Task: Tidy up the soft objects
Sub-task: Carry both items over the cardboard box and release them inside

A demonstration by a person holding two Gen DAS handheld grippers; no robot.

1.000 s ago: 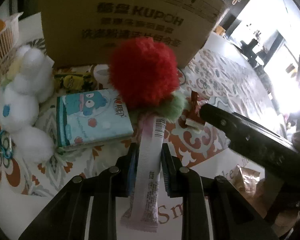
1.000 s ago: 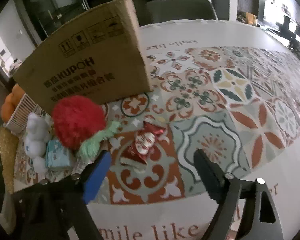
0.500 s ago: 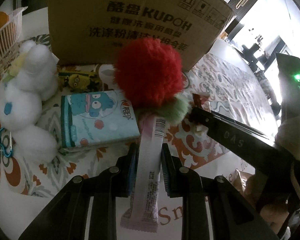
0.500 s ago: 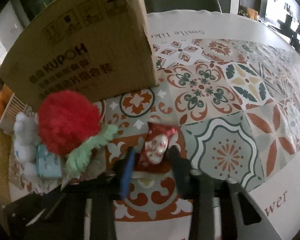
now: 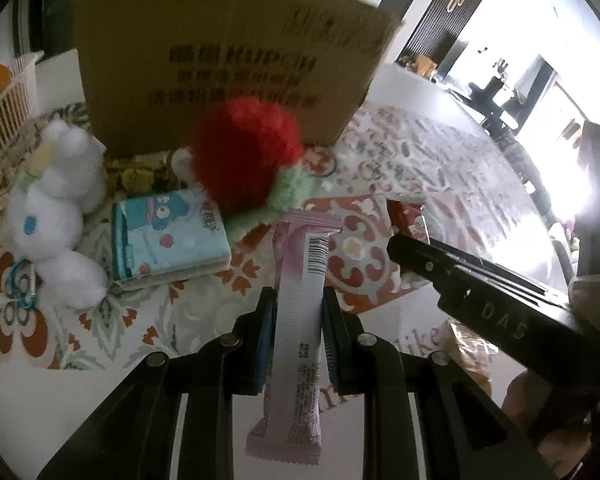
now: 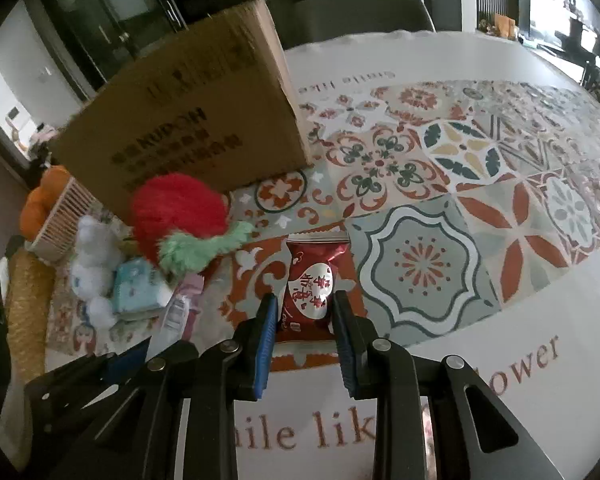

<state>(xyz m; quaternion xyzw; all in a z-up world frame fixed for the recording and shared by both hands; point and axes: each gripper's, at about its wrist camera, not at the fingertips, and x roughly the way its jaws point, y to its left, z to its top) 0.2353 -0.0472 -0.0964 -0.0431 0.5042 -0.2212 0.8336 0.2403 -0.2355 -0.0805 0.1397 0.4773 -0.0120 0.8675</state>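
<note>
My left gripper is shut on a long pink snack packet, held lengthwise just above the patterned tablecloth. My right gripper is shut on a small red foil packet with a white oval label; its pads press both sides. A red plush ball with a green fuzzy stem lies ahead of the left gripper. A white plush toy and a blue cartoon tissue pack lie to the left. The right gripper's black finger crosses the left wrist view.
A big cardboard box stands behind the plush toys. A white slatted basket with oranges sits at the far left. The tablecloth stretches open to the right, and a dark chair stands beyond the table.
The right gripper moved in over the red foil packet and closed on it. The left gripper rose and drew back a little with the pink packet still held.
</note>
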